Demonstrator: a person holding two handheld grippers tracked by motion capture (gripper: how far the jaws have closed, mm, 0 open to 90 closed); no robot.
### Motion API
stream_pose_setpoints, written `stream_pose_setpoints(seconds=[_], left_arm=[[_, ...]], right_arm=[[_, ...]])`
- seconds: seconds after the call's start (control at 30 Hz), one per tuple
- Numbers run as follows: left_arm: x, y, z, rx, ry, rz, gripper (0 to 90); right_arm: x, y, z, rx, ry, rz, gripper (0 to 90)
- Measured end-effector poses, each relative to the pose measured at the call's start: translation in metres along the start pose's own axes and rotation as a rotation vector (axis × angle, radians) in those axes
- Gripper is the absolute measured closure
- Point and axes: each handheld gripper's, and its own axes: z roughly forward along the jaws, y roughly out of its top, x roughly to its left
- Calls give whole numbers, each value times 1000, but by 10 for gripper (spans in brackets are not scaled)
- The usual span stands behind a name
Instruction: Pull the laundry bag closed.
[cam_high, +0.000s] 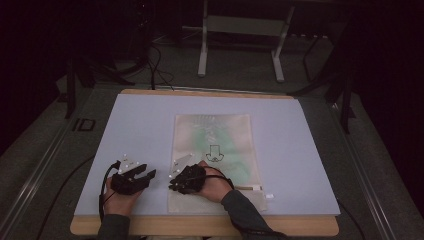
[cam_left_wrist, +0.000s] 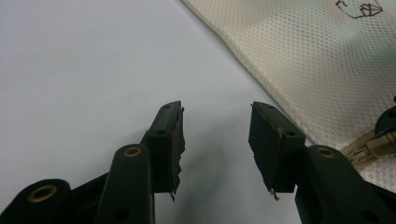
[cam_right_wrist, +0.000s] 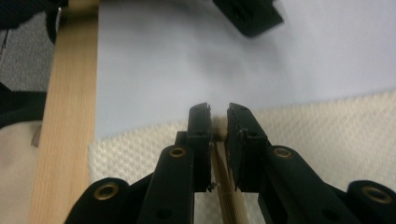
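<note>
A cream mesh bag (cam_high: 215, 125) lies flat on the pale blue mat (cam_high: 140, 125), with something green (cam_high: 235, 165) showing through it and a black drawing (cam_high: 216, 152) on its front. Its zipper (cam_high: 247, 188) runs along the near edge. My right gripper (cam_high: 173, 186) points left over the bag's near left corner. In the right gripper view its jaws (cam_right_wrist: 218, 112) stand a narrow gap apart with the beige zipper strip (cam_right_wrist: 224, 186) in that gap. My left gripper (cam_high: 149, 171) rests on the mat left of the bag (cam_left_wrist: 317, 60), open (cam_left_wrist: 217, 121) and with nothing between its jaws.
A wooden table edge (cam_high: 200, 225) runs along the near side, close to both hands (cam_right_wrist: 70, 116). Bare mat lies left of and beyond the bag. Dark floor, cables and a metal stand's legs (cam_high: 202, 50) sit behind the table.
</note>
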Motion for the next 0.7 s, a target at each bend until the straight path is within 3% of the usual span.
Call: stream_pose_setpoints(seconds=[0.4, 0.6, 0.7], left_arm=[[0, 0, -1, -4, -7, 9, 545], [1, 0, -3, -9, -16, 10, 545], [1, 1, -5, -17, -29, 19, 548]], right_arm=[[-6, 0, -3, 9, 10, 16, 763], [-6, 5, 4, 53, 20, 3, 760], [-6, 4, 5, 68, 30, 9, 807]])
